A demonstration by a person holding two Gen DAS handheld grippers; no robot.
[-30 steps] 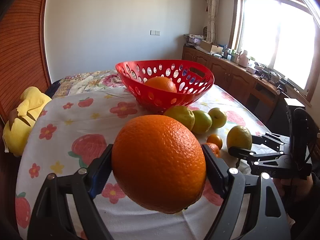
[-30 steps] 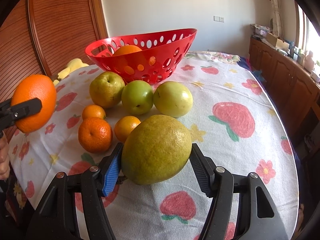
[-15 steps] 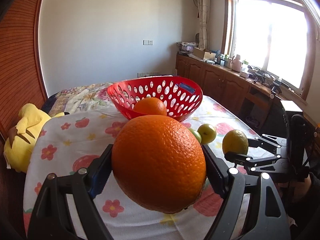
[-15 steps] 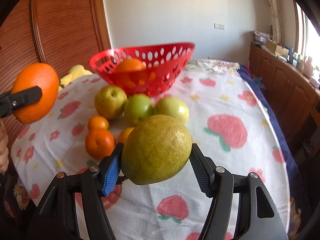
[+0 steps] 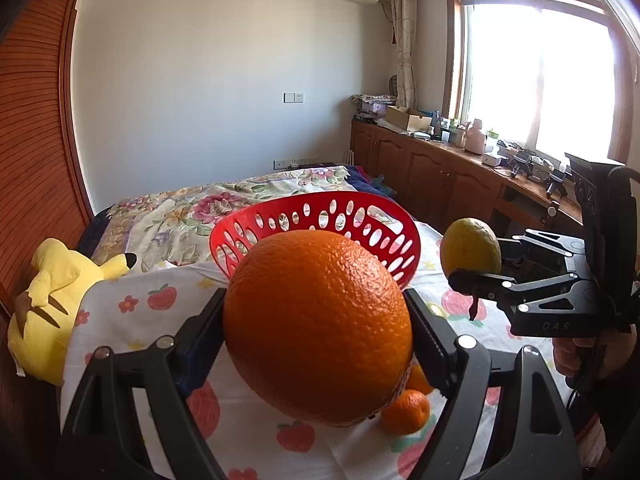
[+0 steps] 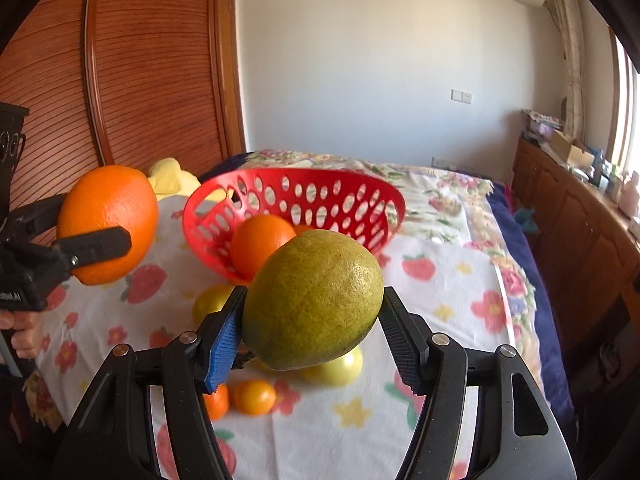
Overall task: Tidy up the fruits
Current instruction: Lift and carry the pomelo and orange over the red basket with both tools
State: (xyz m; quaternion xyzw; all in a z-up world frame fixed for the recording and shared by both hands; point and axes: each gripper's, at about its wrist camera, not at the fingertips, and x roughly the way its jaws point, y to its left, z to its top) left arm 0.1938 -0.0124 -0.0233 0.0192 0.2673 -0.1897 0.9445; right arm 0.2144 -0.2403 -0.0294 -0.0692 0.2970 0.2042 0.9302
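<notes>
My left gripper (image 5: 318, 332) is shut on a big orange (image 5: 318, 324) and holds it in the air before the red perforated basket (image 5: 360, 216). It shows at the left of the right wrist view (image 6: 108, 224). My right gripper (image 6: 312, 320) is shut on a yellow-green citrus fruit (image 6: 314, 300), also raised, right of the basket (image 6: 320, 196); it shows in the left wrist view (image 5: 472, 256). Another orange (image 6: 260, 242) lies in the basket. Small tangerines (image 6: 254, 396) and pale green fruits (image 6: 336, 368) lie on the cloth below.
A flower-and-strawberry cloth (image 6: 440, 288) covers the table. A yellow plush toy (image 5: 52, 300) lies at the left edge. A bed with floral quilt (image 5: 224, 204) is behind. Wooden cabinets (image 5: 440, 176) line the right wall under the window.
Both grippers have risen with their fruits. The table and the loose fruits now sit lower in both views, and the basket is seen more from the side.
</notes>
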